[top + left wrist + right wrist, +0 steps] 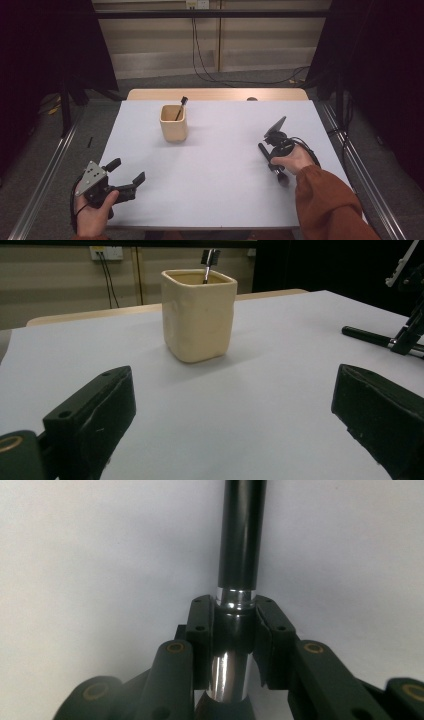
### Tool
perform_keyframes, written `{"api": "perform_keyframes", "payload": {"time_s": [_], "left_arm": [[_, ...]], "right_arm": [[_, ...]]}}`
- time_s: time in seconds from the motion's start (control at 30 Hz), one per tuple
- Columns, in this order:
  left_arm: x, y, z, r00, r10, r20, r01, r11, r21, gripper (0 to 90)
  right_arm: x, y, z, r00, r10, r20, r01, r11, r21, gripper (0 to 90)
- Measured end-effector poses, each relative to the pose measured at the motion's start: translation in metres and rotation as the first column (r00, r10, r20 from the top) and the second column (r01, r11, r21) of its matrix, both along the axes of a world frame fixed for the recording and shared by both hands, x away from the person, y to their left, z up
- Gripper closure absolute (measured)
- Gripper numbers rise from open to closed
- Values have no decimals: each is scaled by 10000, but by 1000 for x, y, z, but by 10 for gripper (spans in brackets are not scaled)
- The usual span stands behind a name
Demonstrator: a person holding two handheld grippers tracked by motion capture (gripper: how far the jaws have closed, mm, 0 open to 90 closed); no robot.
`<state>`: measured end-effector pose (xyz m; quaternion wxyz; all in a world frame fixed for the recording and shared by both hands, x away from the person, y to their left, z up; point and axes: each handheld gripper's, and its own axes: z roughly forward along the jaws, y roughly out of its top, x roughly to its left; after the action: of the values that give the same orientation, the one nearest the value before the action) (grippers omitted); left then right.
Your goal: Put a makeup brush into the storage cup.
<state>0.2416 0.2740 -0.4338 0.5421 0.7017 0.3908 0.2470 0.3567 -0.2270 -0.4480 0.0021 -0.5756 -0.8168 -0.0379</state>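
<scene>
Two brushes are on the table: one stands in the single cup (174,123) near the far edge. The other brush (270,159) lies near the right edge, where the right gripper (235,625) is clamped on its handle. The left gripper (131,172) waits wide open and empty at the near left corner.

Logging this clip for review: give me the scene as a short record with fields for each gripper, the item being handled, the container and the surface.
right gripper: shut on the black brush, at its silver band
black brush: lying on the table, right side
left gripper: open, nothing between the jaws, facing the cup
cream cup: upright, left of centre at the back, a dark-tipped tool standing in it
table: white top
</scene>
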Motion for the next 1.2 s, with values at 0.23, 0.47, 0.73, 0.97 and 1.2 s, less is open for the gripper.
{"api": "perform_keyframes", "payload": {"time_s": [0.23, 0.47, 0.73, 0.97, 1.2], "left_arm": [[0, -1, 0, 10000, -32, -3, 32, 10000, -10, 41], [-1, -1, 0, 10000, -94, 6, 94, 9999, 47, 41], [-2, 0, 0, 10000, -16, 28, 16, 10000, 54, 40], [-2, 0, 0, 10000, -31, 44, 31, 10000, 41, 40], [-2, 0, 0, 10000, -15, 55, 15, 10000, 10, 40]], "right_arm": [[1, -1, 0, 10000, 10, -64, -9, 9999, 114, 724], [-1, -5, 1, 9999, -3, 148, -2, 9993, 381, 724], [-6, -9, 11, 9970, 255, 733, -296, 9980, 561, 724], [-12, -16, 25, 9805, 254, 1950, -476, 9928, 1102, 724], [-20, -21, 34, 9421, 28, 3352, -716, 9786, 1929, 724]]}}
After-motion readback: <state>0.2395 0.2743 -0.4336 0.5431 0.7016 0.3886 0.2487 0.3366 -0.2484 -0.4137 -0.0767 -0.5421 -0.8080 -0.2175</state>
